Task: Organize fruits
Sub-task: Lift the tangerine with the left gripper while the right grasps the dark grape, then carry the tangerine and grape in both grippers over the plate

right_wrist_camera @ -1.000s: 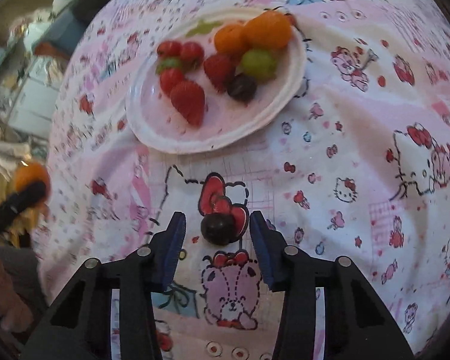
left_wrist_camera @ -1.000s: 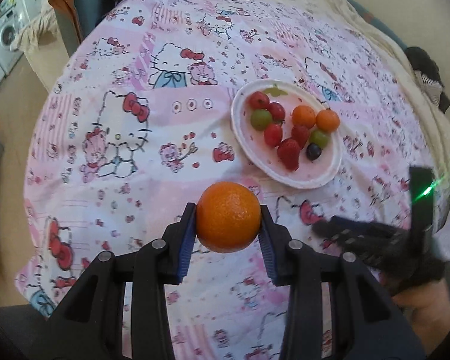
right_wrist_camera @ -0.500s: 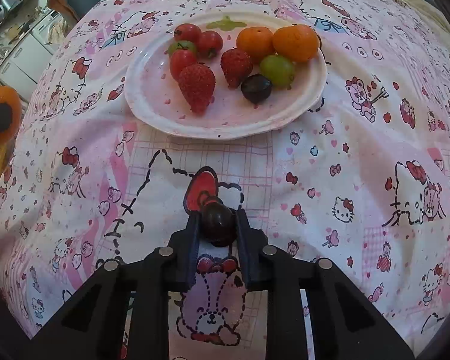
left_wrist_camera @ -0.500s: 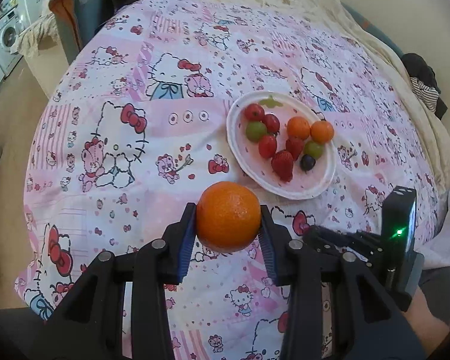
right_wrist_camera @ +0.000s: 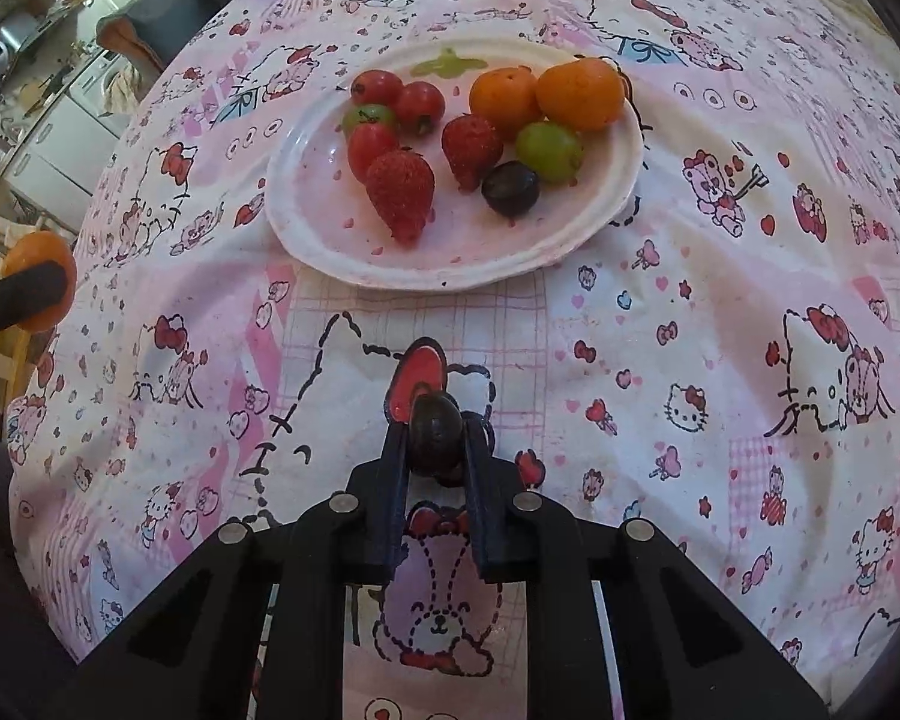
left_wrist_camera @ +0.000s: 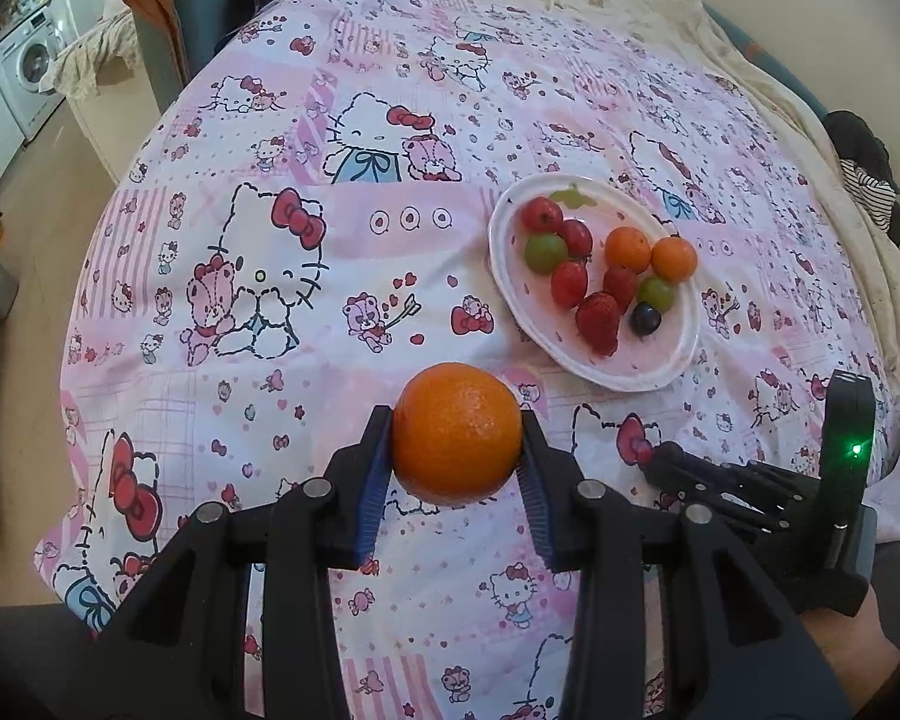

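The right gripper [right_wrist_camera: 435, 435] pinches a dark grape [right_wrist_camera: 435, 433], jaws nearly shut, above the sheet [right_wrist_camera: 720, 276] short of the plate [right_wrist_camera: 306, 210]. The left gripper [left_wrist_camera: 456, 441] clamps an orange [left_wrist_camera: 457, 433], left of the plate; bare sheet lies between.

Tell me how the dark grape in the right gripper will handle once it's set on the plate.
The dark grape is round and glossy, so it will probably roll on the plate unless nestled against other fruit. It is small and likely soft, so the right gripper, whose jaws pinch it closely, could bruise it if squeezed harder.
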### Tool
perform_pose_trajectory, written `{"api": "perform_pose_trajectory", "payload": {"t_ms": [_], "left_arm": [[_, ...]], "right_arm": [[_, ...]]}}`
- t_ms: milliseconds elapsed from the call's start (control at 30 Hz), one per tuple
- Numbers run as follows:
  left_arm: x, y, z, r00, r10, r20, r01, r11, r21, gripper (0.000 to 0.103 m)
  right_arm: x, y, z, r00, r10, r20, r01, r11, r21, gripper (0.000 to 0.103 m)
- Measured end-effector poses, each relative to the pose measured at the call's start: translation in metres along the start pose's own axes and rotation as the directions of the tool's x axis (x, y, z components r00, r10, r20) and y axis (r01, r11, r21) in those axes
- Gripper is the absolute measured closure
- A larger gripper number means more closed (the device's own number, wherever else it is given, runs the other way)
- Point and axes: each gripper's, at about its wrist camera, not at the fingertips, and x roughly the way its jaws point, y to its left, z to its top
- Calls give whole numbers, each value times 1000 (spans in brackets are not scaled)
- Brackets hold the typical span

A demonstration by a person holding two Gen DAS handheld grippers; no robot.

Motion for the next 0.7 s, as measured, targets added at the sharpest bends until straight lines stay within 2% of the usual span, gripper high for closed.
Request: {"api": "perform_pose_trajectory", "payload": {"t_ms": [133,233,333,567,700], "left_arm": [[1,0,0,1000,-6,-7,6,1000,-1,68],[1,-1,1,1000,-10,-7,10,1000,-2,68],[0,-1,2,1000,-13,-2,13,1000,-4,68],[7,-11,17,1000,-3,1,3,999,50,68],[3,-22,31,998,-46,48,43,997,65,68]], "right_arm": [[-2,0,1,1000,23,8,-24,999,28,85],[-9,8,2,999,13,39,-12,1000,-20,85],[-10,8,2,999,22,44,-22,1000,-4,85],[-54,-5,23,980,75,184,-84,995,47,85],[-70,-10,45,969,87,230,-96,995,28,85]]}}
